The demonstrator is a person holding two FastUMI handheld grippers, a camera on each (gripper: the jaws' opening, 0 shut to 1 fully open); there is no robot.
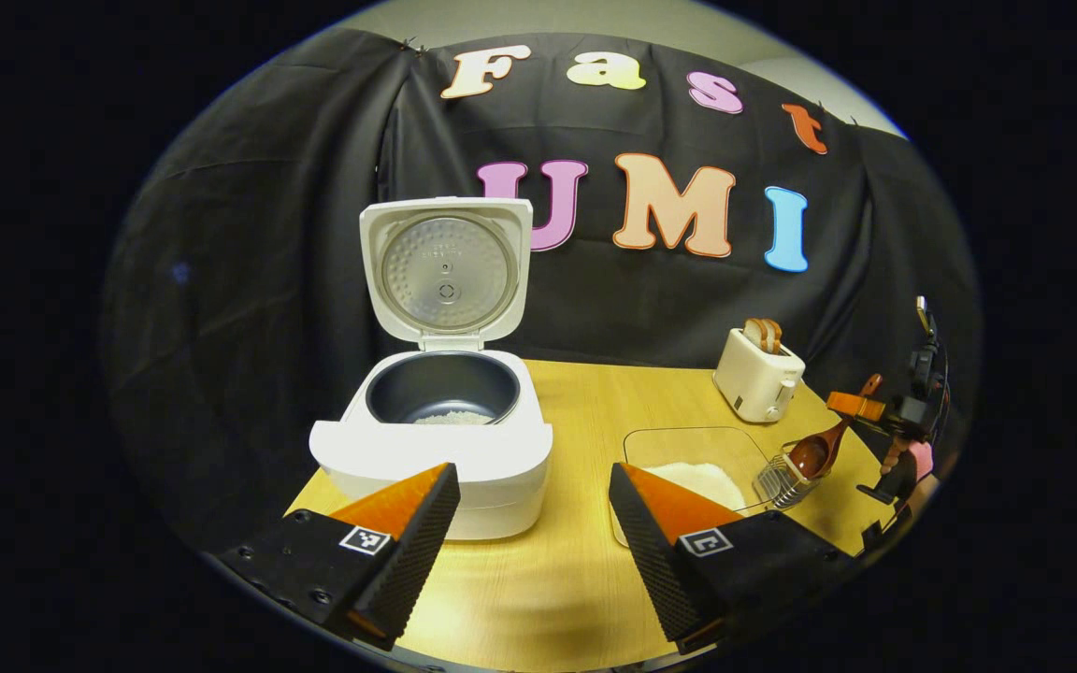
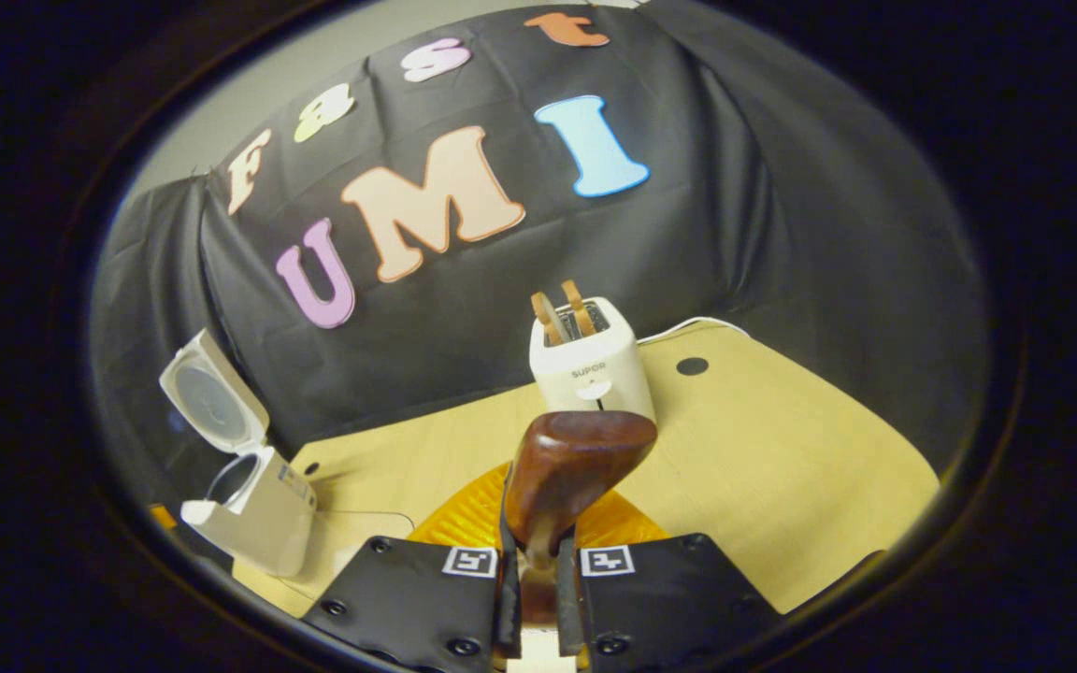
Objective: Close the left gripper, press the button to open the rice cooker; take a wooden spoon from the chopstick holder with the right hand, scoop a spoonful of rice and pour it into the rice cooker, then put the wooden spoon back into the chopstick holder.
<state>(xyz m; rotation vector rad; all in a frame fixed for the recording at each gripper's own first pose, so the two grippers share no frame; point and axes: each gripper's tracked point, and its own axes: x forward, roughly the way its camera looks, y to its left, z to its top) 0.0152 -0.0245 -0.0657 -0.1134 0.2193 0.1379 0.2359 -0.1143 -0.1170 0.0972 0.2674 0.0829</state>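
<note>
Item, white square rice cooker: lid raised upright at the back, dark inner pot exposed, a thin patch of white rice on its bottom. Opening step judged done.

Item, left gripper: fingers spread wide, nothing between them; parked low at the near edge of the light wooden table, just in front of the cooker.

Item, dark brown wooden spoon: handle pinched between the pressed-together fingers of the right gripper, bowl end pointing forward and up, away from the fingers. In the left gripper view, same spoon seen slanting, bowl lowest and right at the mouth of the wire-mesh chopstick holder, handle rising up and to the right toward the right gripper. Whether the bowl touches the wire, cannot tell.

Item, clear square container of white rice: just beside the holder, between holder and cooker.

Item, small white toaster with two brown slices: behind the container, not part of the task.

Governing relation: long axis of spoon tilted, bowl downward at the holder; right gripper far nearer than left. Judged step: returning spoon to holder, requiring handle brought more upright and lowered into the basket.
</note>
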